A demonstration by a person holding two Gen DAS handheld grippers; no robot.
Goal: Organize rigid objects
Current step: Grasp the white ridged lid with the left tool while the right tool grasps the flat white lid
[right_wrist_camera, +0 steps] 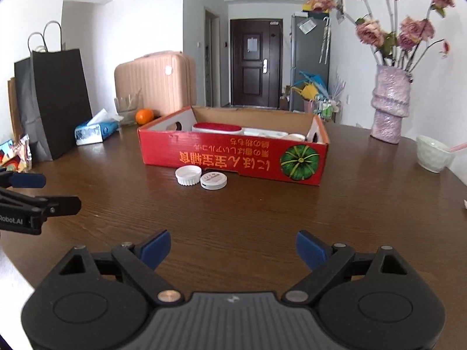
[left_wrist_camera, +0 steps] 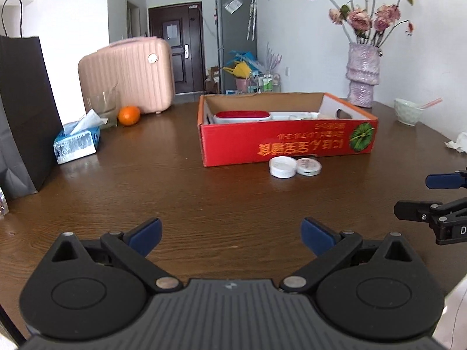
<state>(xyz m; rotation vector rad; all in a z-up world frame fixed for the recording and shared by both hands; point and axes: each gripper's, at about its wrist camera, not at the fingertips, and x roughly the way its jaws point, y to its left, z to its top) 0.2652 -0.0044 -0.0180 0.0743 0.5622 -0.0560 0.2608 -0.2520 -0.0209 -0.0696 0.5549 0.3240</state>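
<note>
Lids: ribbed cap [right_wrist_camera: 188,176] and flat tin [right_wrist_camera: 214,180] touch ahead of both parted, empty fingers; approach the tin's free side, then box [right_wrist_camera: 233,157] it.

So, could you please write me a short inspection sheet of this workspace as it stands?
Surface: brown wooden table, bare in front of both grippers.
Job's things: white ribbed cap and round white tin side by side on the table before the red cardboard box; the box holds a red-topped white case and other white items, unclear.
Clutter: tissue pack, orange, black paper bag, pink suitcase, flower vase, white bowl.
Grippers: left gripper and right gripper both open, holding nothing.
Cables: nothing seen.
Surroundings: dark door, grey fridge.
</note>
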